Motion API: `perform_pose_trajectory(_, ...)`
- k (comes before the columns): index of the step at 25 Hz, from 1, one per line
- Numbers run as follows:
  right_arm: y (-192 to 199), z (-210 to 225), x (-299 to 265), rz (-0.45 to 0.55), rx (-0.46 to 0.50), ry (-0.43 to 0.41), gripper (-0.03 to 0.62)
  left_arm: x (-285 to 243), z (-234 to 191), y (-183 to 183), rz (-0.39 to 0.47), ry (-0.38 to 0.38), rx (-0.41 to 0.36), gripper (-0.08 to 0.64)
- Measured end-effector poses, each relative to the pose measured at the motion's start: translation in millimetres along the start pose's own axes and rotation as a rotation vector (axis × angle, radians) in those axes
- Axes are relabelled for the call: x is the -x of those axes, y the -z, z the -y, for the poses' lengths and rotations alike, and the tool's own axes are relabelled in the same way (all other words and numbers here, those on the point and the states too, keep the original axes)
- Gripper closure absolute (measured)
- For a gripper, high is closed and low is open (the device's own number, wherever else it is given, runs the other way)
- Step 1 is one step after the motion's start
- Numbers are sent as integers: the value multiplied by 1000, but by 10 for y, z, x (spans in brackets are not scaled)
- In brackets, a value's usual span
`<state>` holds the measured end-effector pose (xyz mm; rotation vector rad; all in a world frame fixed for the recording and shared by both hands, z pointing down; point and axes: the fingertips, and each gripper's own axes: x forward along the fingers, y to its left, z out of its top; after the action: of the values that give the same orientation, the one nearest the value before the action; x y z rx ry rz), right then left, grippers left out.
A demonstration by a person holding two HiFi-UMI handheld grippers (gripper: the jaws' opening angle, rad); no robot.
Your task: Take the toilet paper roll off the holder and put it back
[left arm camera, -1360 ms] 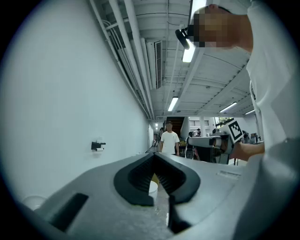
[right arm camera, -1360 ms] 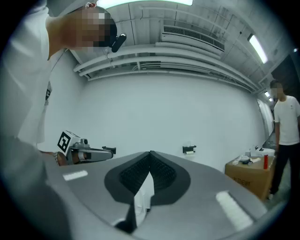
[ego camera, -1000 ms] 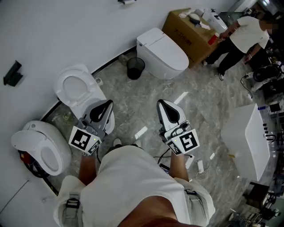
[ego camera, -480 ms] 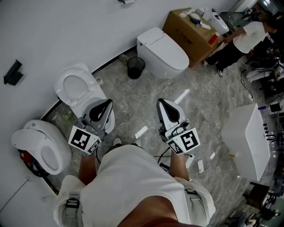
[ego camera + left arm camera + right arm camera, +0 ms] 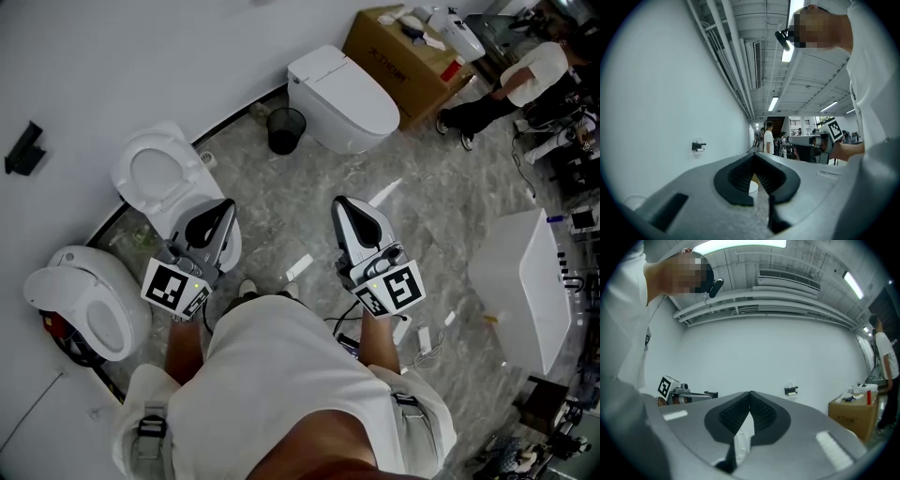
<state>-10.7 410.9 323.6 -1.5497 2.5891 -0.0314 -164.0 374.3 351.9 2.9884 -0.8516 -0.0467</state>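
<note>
Black ribbed fingers on my left gripper are pressed tip to tip, with nothing caught between them. Through the narrow slot below the tips I see only a bit of something white beyond. My right gripper is the same: its fingers are closed on each other and hold nothing.

I hold both grippers out level in front of me, side by side and well apart, over the grey marbled floor. In the head view the left one lies across the front of the open toilet. The right one points towards the closed toilet, with the black waste bin standing just beside that toilet.

The toilet paper roll sits on its black holder, fixed to the white wall. It is well away from both grippers, and neither touches it. In the left gripper view the holder shows small on the wall, to the left of my closed fingers. In the right gripper view it shows just to their right.
</note>
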Motion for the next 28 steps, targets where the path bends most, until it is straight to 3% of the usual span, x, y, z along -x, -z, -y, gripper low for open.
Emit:
perform_pose_trajectory(17, -17, 216, 213, 8, 4, -3, 591, -141, 227, 40, -10, -21, -9, 560)
perform_pose_trajectory(28, 71, 727, 558, -12, -12, 2, 591, -636, 591, 179, -32, -15, -1, 561)
